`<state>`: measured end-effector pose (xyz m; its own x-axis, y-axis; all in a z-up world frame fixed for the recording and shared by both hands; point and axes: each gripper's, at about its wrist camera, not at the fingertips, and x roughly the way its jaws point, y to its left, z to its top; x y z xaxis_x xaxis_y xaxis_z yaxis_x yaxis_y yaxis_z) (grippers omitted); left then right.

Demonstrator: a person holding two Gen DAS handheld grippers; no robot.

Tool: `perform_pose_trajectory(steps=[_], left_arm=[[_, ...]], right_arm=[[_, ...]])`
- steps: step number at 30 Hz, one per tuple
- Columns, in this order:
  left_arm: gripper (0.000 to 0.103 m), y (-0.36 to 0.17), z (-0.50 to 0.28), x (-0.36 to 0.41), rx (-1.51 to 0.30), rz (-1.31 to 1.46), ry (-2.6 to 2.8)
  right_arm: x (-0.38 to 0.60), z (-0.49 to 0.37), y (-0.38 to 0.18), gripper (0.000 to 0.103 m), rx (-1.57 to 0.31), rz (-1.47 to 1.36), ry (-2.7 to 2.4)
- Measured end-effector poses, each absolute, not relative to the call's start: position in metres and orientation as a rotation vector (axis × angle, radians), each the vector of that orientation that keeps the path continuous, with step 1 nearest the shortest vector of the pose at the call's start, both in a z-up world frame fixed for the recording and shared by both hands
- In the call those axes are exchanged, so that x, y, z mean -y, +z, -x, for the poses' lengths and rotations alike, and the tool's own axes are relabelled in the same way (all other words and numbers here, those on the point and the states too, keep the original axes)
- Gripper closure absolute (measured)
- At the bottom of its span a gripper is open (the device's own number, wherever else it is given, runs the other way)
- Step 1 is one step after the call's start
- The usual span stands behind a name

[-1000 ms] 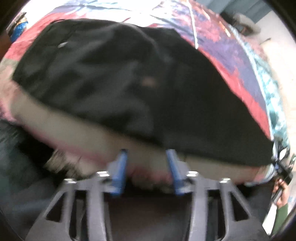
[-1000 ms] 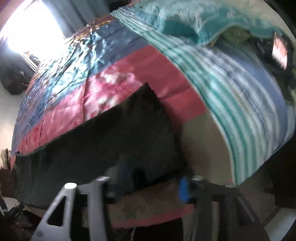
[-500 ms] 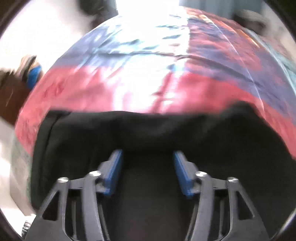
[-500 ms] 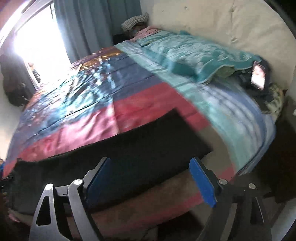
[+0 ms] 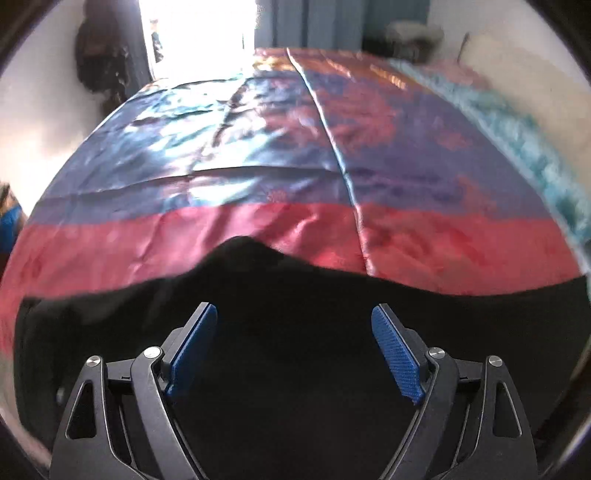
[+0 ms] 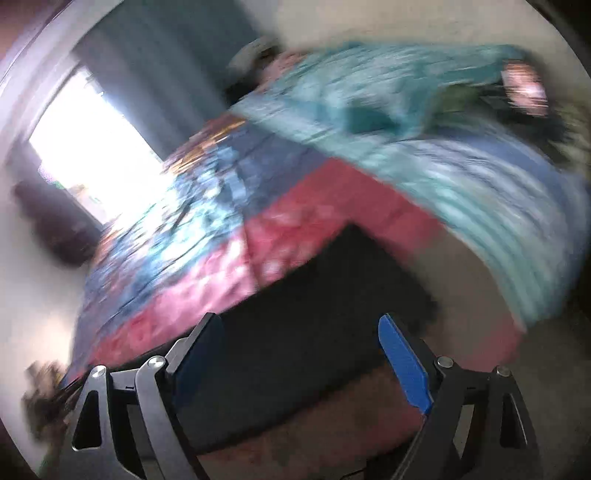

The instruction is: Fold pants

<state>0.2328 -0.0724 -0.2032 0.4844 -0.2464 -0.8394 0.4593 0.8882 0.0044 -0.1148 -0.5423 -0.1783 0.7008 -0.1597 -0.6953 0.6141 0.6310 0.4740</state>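
Shiny red-and-blue bedspread [image 5: 258, 173] across the bed, teal striped blanket [image 6: 424, 155] along one side, bright window [image 5: 199, 33] beyond.

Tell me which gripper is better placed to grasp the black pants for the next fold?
Probably left. The left gripper, jaws just opened, hangs directly over the black pants near a raised bump. The right gripper, also open, sits over the pants' end, its view blurred.

The left gripper [image 5: 293, 321] hangs over the black pants [image 5: 295, 369], its jaws just opened wide, blue pads [image 5: 397, 356] clear of the cloth. The pants lie along the near edge of the bed [image 5: 258, 166], on its shiny red and blue cover
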Motion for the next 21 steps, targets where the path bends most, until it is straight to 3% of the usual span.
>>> perform_pose_trajectory(steps=[6, 7, 8, 9, 12, 14, 21], left_arm=[[0.007, -0.234, -0.268, 0.068, -1.03, -0.098, -0.303], [0.008, -0.233, -0.268, 0.069, -1.034, -0.097, -0.296], [0.01, -0.228, -0.268, 0.067, -1.04, -0.098, -0.288], [0.012, -0.222, -0.265, 0.067, -1.04, -0.099, -0.286], [0.015, -0.198, -0.246, 0.057, -1.012, -0.106, -0.335], [0.01, -0.184, -0.223, 0.051, -0.982, -0.132, -0.382], [0.007, -0.211, -0.172, 0.042, -1.049, -0.238, -0.41]], right_arm=[[0.572, 0.051, -0.221, 0.018, -0.911, -0.66, -0.196], [0.584, 0.044, -0.236, 0.024, -0.974, -0.623, -0.278], [0.594, 0.042, -0.244, 0.039, -0.982, -0.615, -0.337], [0.602, 0.044, -0.245, 0.042, -0.945, -0.641, -0.354], [0.613, 0.056, -0.226, 0.041, -0.849, -0.719, -0.415], [0.603, 0.063, -0.208, 0.039, -0.806, -0.678, -0.372], [0.571, 0.058, -0.228, 0.038, -1.038, -0.502, -0.327]])
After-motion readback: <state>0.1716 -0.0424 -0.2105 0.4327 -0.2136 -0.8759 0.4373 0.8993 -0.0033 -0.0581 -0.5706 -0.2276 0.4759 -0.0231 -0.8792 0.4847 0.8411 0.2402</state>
